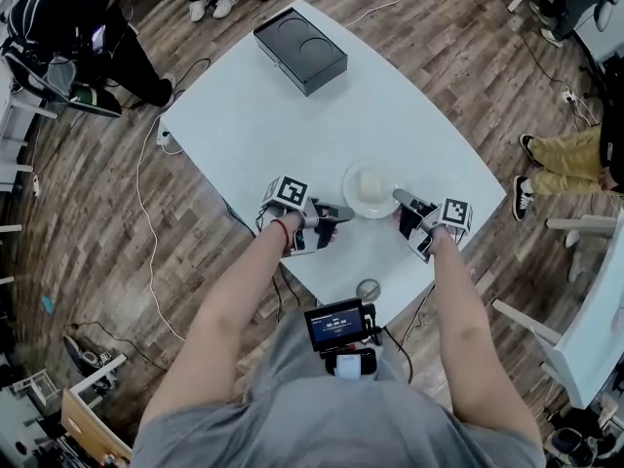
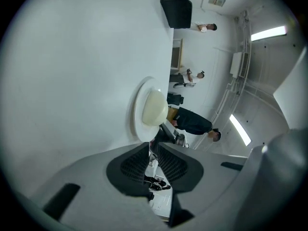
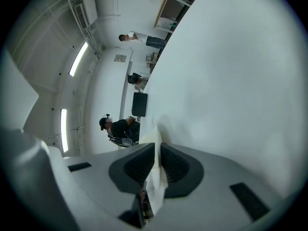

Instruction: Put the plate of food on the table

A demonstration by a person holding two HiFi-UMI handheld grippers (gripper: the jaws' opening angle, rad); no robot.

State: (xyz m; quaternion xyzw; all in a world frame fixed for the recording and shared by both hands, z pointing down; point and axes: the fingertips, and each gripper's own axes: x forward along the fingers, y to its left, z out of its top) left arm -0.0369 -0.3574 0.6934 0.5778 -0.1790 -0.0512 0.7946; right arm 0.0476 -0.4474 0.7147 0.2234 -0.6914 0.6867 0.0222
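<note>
Plate of food (image 1: 369, 191) — one — on table (image 1: 253, 115)

- Plate (image 1: 376, 210): round, white, shallow, approx. level. It is over the near-right part of the table, close to the front edge. Can't tell if it rests on the top or is just clear of it.
- Plate's right rim is pinched btwn the jaws of the right gripper (image 1: 398, 197), seen edge-on there.
- Food (image 1: 369, 181): one pale, cream-white lump w/ soft edges, at plate centre.
- Table (image 1: 255, 115): plain white top w/ rounded corners.
</note>
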